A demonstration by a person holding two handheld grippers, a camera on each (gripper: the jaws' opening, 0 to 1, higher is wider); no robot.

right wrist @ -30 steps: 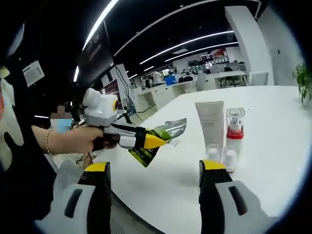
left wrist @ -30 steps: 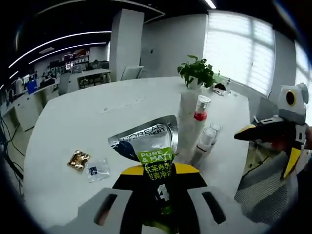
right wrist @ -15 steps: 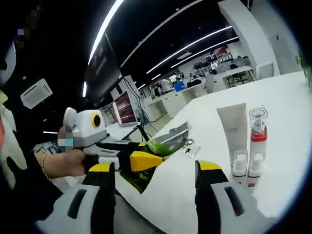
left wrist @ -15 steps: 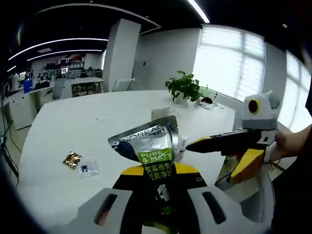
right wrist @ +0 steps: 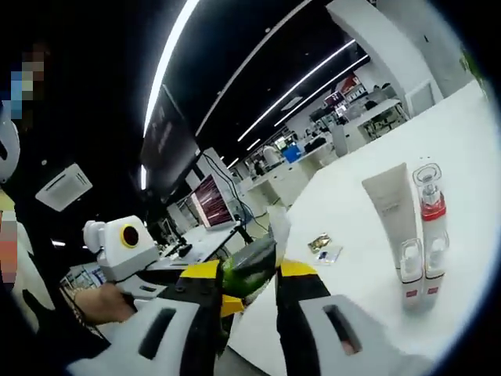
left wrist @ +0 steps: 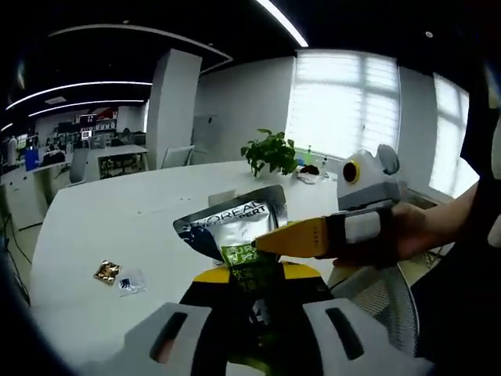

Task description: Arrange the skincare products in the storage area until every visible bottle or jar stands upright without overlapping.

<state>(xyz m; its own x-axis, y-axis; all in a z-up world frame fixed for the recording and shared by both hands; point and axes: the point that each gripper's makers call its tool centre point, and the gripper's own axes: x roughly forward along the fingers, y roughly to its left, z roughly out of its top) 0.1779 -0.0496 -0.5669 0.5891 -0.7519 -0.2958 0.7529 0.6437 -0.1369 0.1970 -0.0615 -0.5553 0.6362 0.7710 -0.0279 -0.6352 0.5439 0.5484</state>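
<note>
Tubes and bottles (right wrist: 413,235) stand upright together on the desk (right wrist: 352,211) at 3 o'clock. Left to place, I judge: the green-and-silver tube (left wrist: 235,231), held above the desk edge, pinched by the left claw (left wrist: 252,276) and by the right claw (right wrist: 244,274), its crimped end toward 11 o'clock.

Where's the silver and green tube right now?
The tube is off the table, shut between the left gripper's fingers in the left gripper view, with the right gripper closing around its green end, away from the standing bottles.
</note>
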